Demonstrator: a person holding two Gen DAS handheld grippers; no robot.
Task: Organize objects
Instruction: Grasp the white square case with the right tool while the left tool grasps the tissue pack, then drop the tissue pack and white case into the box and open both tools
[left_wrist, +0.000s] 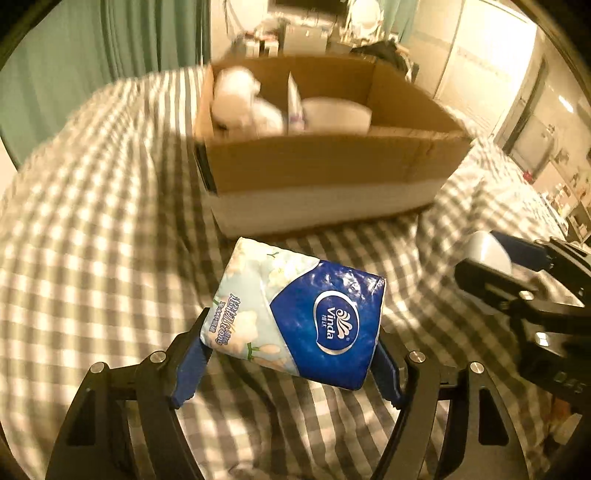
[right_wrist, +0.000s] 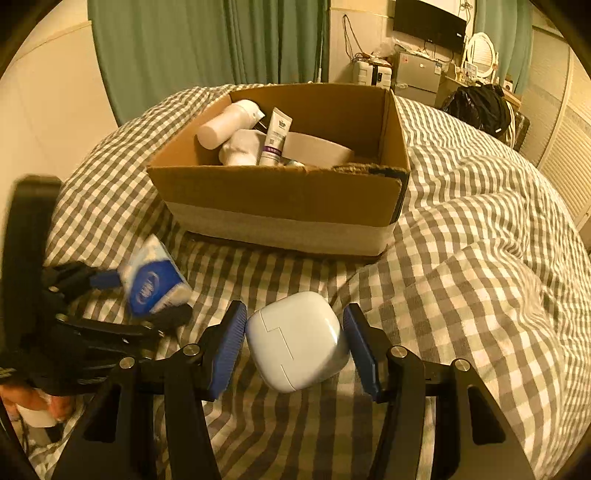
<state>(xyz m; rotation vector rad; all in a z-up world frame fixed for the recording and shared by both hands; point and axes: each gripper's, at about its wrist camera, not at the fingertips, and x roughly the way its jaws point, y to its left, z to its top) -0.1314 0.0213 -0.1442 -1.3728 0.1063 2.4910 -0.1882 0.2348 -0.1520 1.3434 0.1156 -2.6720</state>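
Observation:
A blue and white Vinda tissue pack (left_wrist: 299, 317) sits between the blue pads of my left gripper (left_wrist: 291, 354), which is shut on it above the checked bedspread. It also shows in the right wrist view (right_wrist: 153, 280). A white rounded case (right_wrist: 297, 341) sits between the pads of my right gripper (right_wrist: 295, 349), which is shut on it; it also shows in the left wrist view (left_wrist: 487, 251). A cardboard box (right_wrist: 280, 195) stands on the bed ahead of both grippers and holds a white bottle (right_wrist: 227, 123), a tube (right_wrist: 275, 138) and a white tub (right_wrist: 317, 149).
The grey checked bedspread (right_wrist: 461, 258) is rumpled and rises to the right. Green curtains (right_wrist: 207, 40) hang behind the bed. A black bag (right_wrist: 478, 105) and a dresser with small appliances stand at the far right.

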